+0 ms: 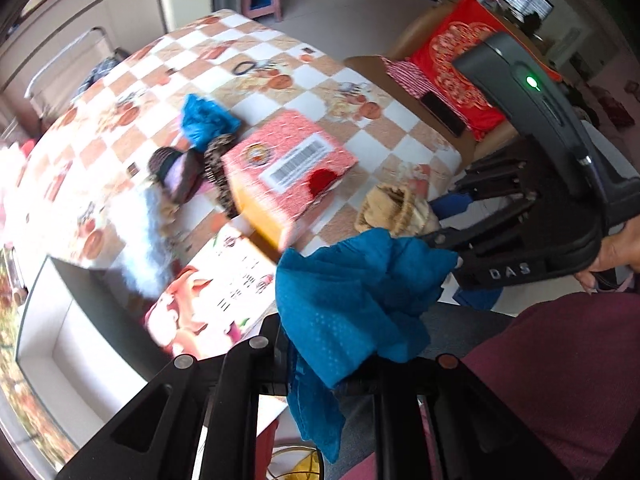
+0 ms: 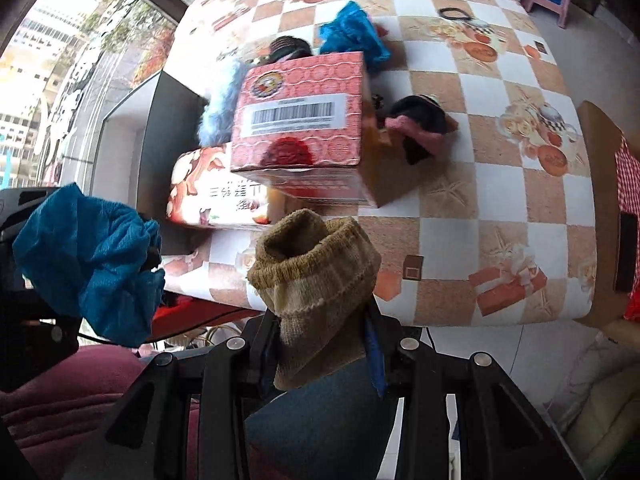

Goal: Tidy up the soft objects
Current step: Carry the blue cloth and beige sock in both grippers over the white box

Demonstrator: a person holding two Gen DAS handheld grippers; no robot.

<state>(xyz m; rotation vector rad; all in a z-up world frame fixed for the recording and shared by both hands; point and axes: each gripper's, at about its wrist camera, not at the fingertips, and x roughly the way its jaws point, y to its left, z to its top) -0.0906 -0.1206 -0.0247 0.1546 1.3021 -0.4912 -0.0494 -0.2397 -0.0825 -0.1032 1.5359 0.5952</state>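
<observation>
The left claw (image 1: 320, 344) is clamped on a blue mesh cloth (image 1: 352, 304) and the right claw (image 2: 320, 320) on a tan knit sock (image 2: 316, 280), both at the near edge of the checkered surface (image 2: 500, 216). Beyond stands a pink box (image 2: 300, 120), with another blue cloth (image 2: 352, 32) and dark socks (image 2: 420, 124) farther back.

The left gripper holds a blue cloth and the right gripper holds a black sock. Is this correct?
Not quite. The sock in the right gripper is tan, not black, as the right wrist view shows. The left gripper does hold the blue cloth.
</observation>
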